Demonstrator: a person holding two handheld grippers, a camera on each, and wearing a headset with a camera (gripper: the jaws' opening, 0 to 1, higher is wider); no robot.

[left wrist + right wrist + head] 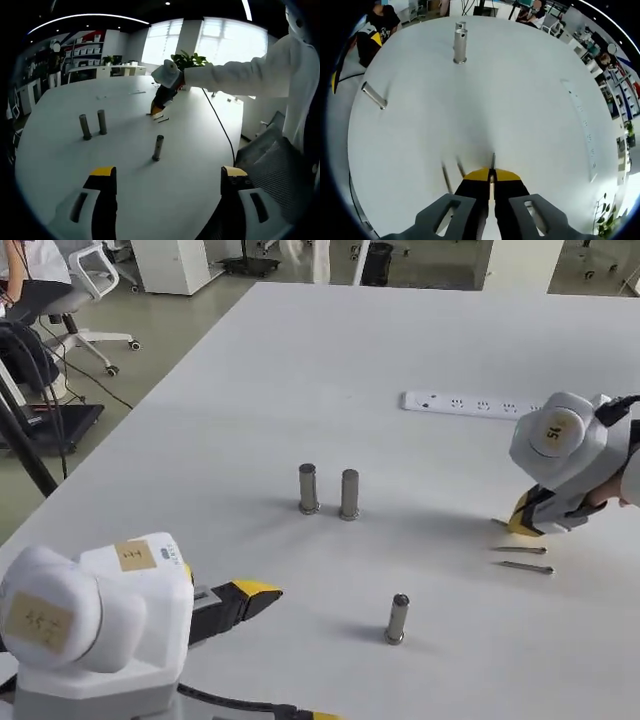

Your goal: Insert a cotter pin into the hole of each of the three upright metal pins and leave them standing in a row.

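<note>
- My right gripper (522, 524), with a sticker (556, 428) that looks like "15", pinches a cotter pin (493, 159) on the white table (250, 390).
- My left gripper (168, 172) is spread wide.
- Three metal pins (349, 494) stand: two together, one apart.
- An office chair (90, 270) is behind.

A white power strip (470, 405) lies flat near the bench's (300, 360) far right edge. An office chair (90, 275) stands on the floor beyond its far left corner.
</note>
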